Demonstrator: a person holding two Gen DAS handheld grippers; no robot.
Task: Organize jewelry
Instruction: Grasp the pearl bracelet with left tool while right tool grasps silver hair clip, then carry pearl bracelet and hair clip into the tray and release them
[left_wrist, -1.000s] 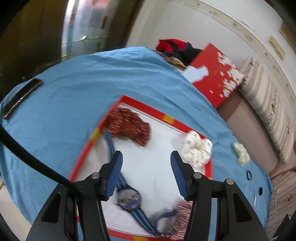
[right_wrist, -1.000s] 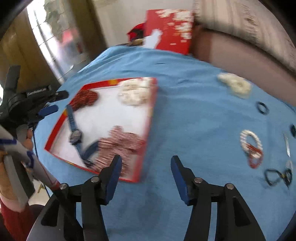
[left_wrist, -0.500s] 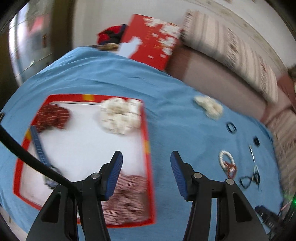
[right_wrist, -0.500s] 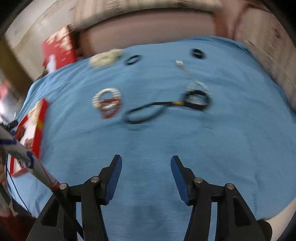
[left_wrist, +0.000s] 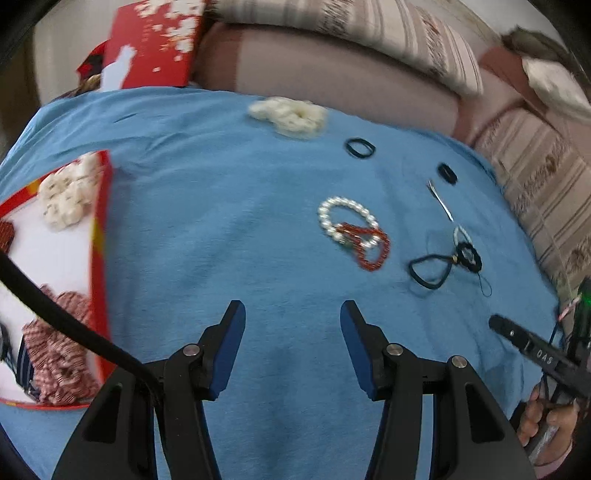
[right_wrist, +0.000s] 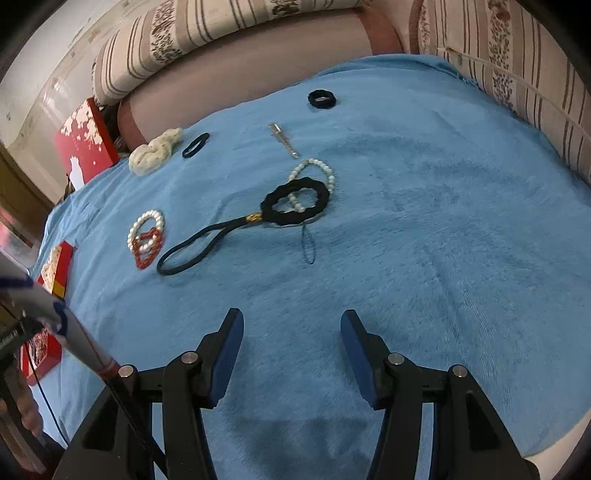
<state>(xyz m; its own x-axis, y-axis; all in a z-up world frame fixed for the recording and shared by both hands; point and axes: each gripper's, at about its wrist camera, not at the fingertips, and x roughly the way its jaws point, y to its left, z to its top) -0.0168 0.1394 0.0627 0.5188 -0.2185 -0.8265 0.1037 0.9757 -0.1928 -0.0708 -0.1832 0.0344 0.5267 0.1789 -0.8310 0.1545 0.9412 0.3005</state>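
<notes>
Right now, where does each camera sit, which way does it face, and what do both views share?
Left wrist: rides the left gripper, aimed down at the blue cloth and the red tray; a hand shows at the right edge.
Right wrist: rides the right gripper, aimed down at the black looped cord; a sleeve shows at the left.
Shared: the pearl and red bracelets.

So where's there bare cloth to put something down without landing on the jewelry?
Bare blue cloth lies right of the black looped band, and between the red tray and the pearl bracelet. Crowded: bracelets, hair ties and clip toward the sofa.
</notes>
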